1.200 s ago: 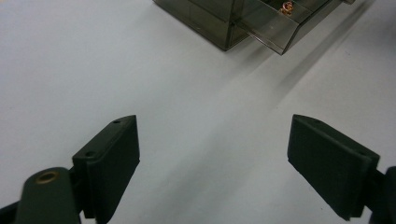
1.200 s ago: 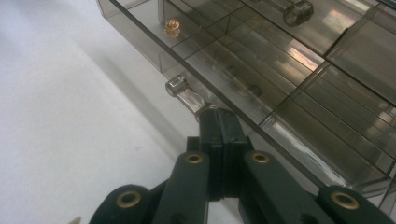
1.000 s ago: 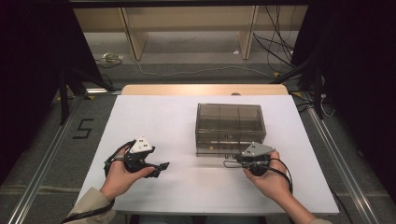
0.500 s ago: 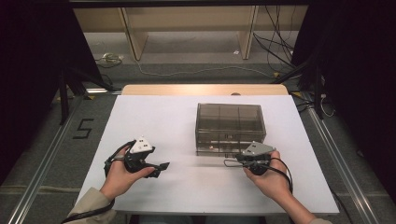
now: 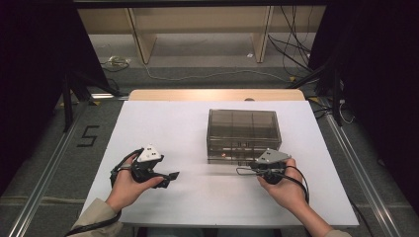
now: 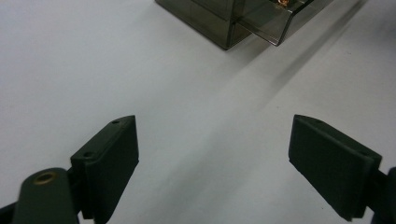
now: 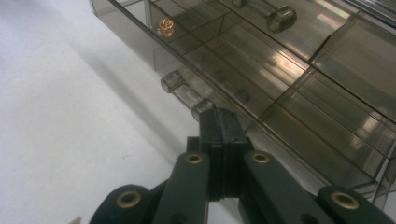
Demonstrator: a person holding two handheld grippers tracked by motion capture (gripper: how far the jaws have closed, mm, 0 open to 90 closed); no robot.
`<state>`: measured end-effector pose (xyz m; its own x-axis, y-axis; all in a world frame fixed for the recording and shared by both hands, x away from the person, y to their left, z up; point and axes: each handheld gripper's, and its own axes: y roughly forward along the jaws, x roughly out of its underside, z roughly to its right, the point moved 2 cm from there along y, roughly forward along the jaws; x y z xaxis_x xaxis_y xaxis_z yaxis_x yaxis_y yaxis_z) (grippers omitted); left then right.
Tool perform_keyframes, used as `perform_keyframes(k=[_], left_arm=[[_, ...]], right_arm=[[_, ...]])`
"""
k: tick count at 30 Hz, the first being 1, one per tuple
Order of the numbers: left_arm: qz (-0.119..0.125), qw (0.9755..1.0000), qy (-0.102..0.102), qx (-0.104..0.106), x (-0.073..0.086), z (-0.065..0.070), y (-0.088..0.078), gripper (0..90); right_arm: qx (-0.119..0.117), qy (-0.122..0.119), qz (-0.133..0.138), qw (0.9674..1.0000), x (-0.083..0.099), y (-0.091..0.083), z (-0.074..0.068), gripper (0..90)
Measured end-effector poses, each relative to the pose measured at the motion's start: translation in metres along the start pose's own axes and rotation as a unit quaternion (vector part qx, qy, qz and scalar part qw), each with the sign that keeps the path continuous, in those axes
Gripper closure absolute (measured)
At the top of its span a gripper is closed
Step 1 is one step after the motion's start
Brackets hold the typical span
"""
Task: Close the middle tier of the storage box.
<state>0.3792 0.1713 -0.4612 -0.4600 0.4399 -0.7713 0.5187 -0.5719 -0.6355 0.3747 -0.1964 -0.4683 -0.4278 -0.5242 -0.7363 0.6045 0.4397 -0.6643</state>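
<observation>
Your right claw [image 7: 219,140] sits nearest the work, jaws pressed together, with its tips right at the clear handle [image 7: 187,95] of the lower drawer [image 7: 261,88] in the smoky plastic drawer box [image 5: 243,134]. Whether the jaws pinch the near end of that handle or only rest against it, the pictures do not settle; the handle's knob vanishes just behind the tips. From above, your right hand [image 5: 284,185] is at the box's front right corner, the claw pointing left along the front face.

The relation to mind is this: the handle is a short bar whose long axis runs along the drawer front, parallel to the near edge of the table [image 5: 163,123], while the drawer itself slides out toward you. Your claw points along the bar, not across it, so I judge any pull has to come straight back toward your side of the table, square to the handle's length.

The drawer already stands a little way out of the box; a small gold-coloured piece [image 7: 166,26] lies in one of its compartments, farther along from your tips.

Your left claw [image 6: 215,158] hovers over bare table with jaws wide apart, holding nothing, well left of the box and pointing toward it. The right hand is plainly the nearer one.

The box stands right of centre on the white table, long side facing you.
</observation>
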Motion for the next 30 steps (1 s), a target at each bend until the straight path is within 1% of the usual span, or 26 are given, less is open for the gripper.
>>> perform_keyframes(k=[15,25,30], left_arm=[[0.000,1.0000,-0.001,0.001,0.0003,0.0002,0.0011,16.1],[-0.001,1.0000,-0.002,0.001,0.0005,0.0000,0.0011,16.1],[-0.001,1.0000,-0.002,0.001,0.0003,-0.0001,0.0010,16.1]], right_arm=[[0.005,0.005,0.002,1.0000,-0.0019,0.0023,0.0023,90.0],[0.007,0.004,0.002,1.0000,-0.0027,0.0035,0.0044,90.0],[0.008,0.008,0.003,0.9999,-0.0033,0.0037,0.0046,90.0]])
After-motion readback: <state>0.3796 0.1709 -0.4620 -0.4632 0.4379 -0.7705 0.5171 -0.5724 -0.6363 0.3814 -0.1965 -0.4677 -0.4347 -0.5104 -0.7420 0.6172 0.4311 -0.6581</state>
